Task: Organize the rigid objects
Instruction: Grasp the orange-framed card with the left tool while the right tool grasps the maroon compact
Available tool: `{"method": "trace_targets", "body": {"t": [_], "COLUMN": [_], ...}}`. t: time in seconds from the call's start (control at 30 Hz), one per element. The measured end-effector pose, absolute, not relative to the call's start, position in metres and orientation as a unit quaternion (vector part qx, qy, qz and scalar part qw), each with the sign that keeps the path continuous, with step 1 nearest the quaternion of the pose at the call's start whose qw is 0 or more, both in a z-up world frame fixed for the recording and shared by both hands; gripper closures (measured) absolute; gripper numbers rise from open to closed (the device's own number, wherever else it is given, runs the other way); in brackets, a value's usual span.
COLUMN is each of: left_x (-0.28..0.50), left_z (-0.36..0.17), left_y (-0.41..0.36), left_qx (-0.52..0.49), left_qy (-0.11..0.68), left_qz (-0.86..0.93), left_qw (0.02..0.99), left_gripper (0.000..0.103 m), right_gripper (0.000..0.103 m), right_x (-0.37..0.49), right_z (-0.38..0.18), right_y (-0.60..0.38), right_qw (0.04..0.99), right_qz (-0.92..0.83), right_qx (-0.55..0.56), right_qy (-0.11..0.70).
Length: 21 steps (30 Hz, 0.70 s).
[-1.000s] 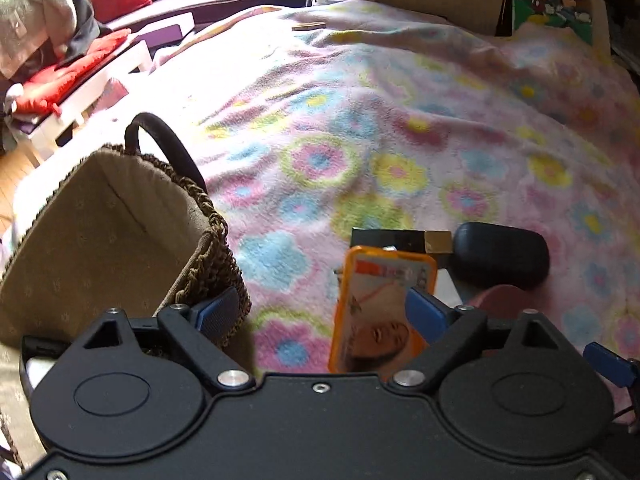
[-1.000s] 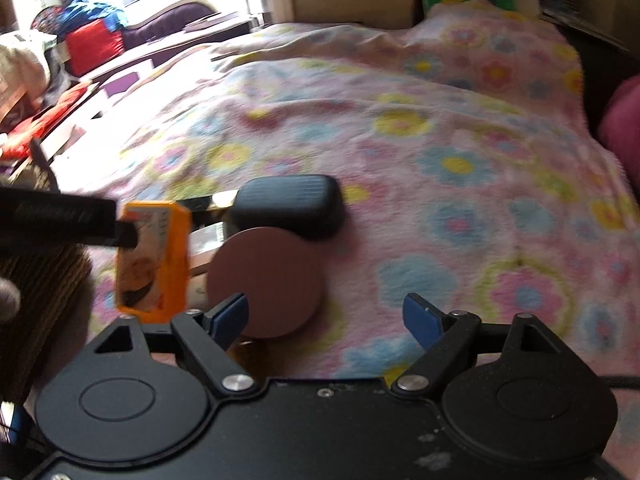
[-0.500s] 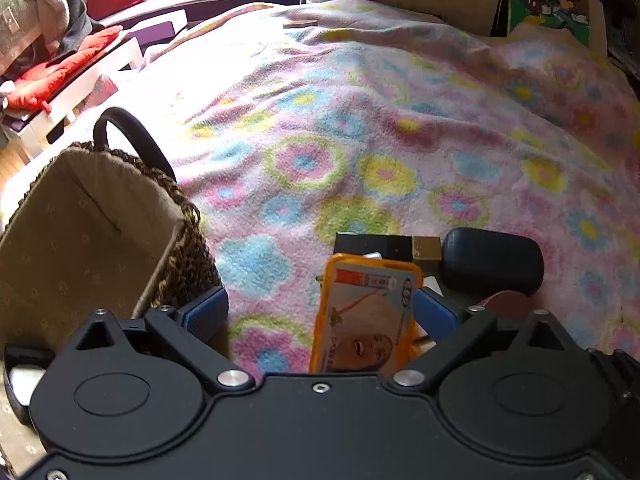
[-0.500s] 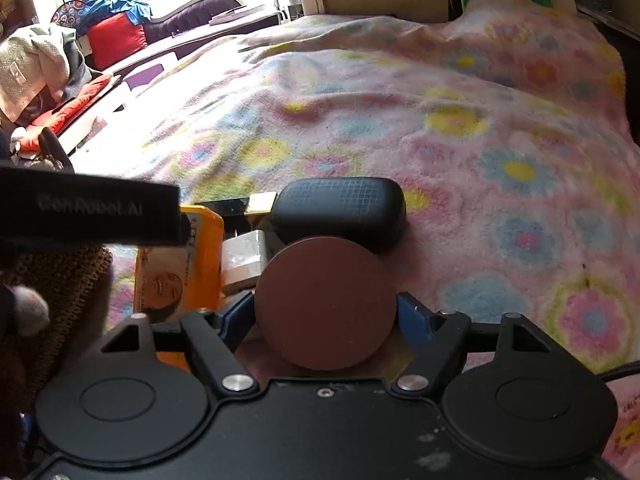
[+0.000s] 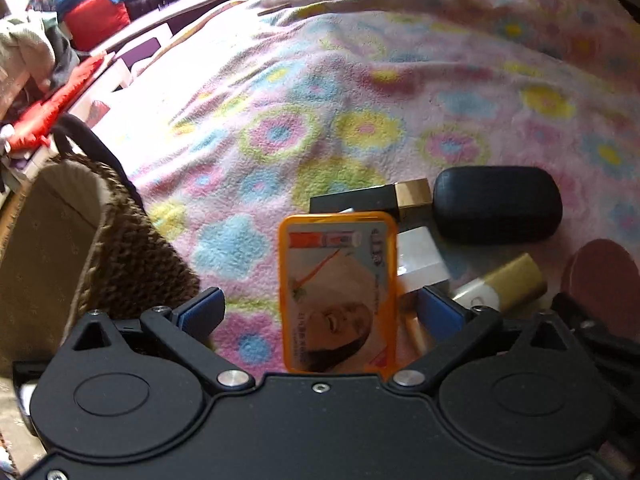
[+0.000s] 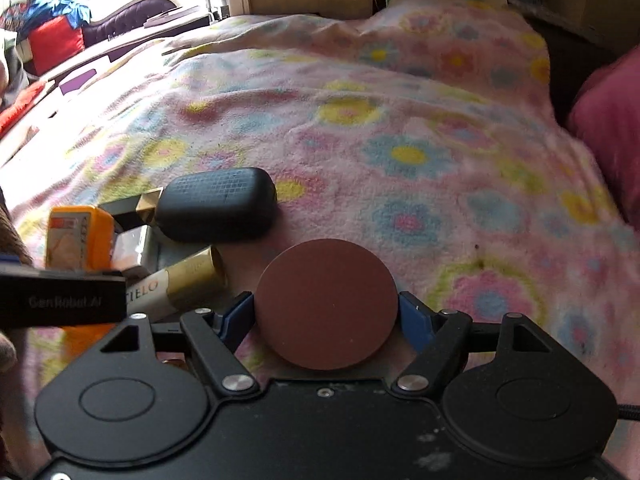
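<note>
An orange box (image 5: pixel 338 292) with a printed face stands upright on the flowered blanket between the jaws of my left gripper (image 5: pixel 320 308). Those jaws are opening wide; the left pad is well clear of the box and the right pad sits just beside its edge. My right gripper (image 6: pixel 326 316) is shut on a brown round disc (image 6: pixel 326 304), a blue pad on each side of its rim. Behind lie a black oval case (image 6: pixel 216 204), a gold-and-white tube (image 6: pixel 192 276) and a white block (image 5: pixel 420 258).
A woven basket (image 5: pixel 120 240) with a beige lining and a dark handle stands at the left, close to my left gripper. A black box with a gold end (image 5: pixel 372 196) lies behind the orange box. The blanket (image 6: pixel 400 120) stretches far back; a pink cushion (image 6: pixel 608 120) is on the right.
My right gripper's jaws closed onto the brown disc, which earlier lay free between them. My left gripper sank and its jaws spread wider around the orange box.
</note>
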<state>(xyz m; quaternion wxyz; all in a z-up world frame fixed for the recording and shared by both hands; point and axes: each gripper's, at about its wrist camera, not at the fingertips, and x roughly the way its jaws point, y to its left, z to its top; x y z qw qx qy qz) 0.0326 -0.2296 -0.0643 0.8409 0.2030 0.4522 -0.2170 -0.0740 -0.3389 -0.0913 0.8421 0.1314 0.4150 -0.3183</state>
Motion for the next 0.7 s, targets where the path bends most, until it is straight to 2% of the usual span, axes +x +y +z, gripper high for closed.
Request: {"method": "trace_targets", "body": {"t": [0.2, 0.3, 0.57, 0.7], "left_x": [0.047, 0.058, 0.058, 0.056], "left_z": [-0.072, -0.090, -0.093, -0.093], "left_y": [-0.217, -0.218, -0.222, -0.223], "left_qx": [0.120, 0.100, 0.099, 0.100], "left_qy": [0.492, 0.548, 0.549, 0.550], "left_qz": [-0.231, -0.236, -0.238, -0.236], "left_qw": [0.831, 0.796, 0.795, 0.795], "left_gripper": [0.004, 0.003, 0.002, 0.002], "right_gripper": [0.023, 0.019, 0.000, 0.000], "right_x": [-0.075, -0.076, -0.072, -0.075], "right_z": [-0.099, -0.100, -0.107, -0.110], "right_y": [-0.333, -0.335, -0.330, -0.328], "right_qw": [0.852, 0.857, 0.863, 0.866], "right_qz": [-0.326, -0.321, -0.305, -0.303], "right_qx": [0.104, 0.104, 0.097, 0.099], "right_qy": [0.396, 0.390, 0.392, 0.386]}}
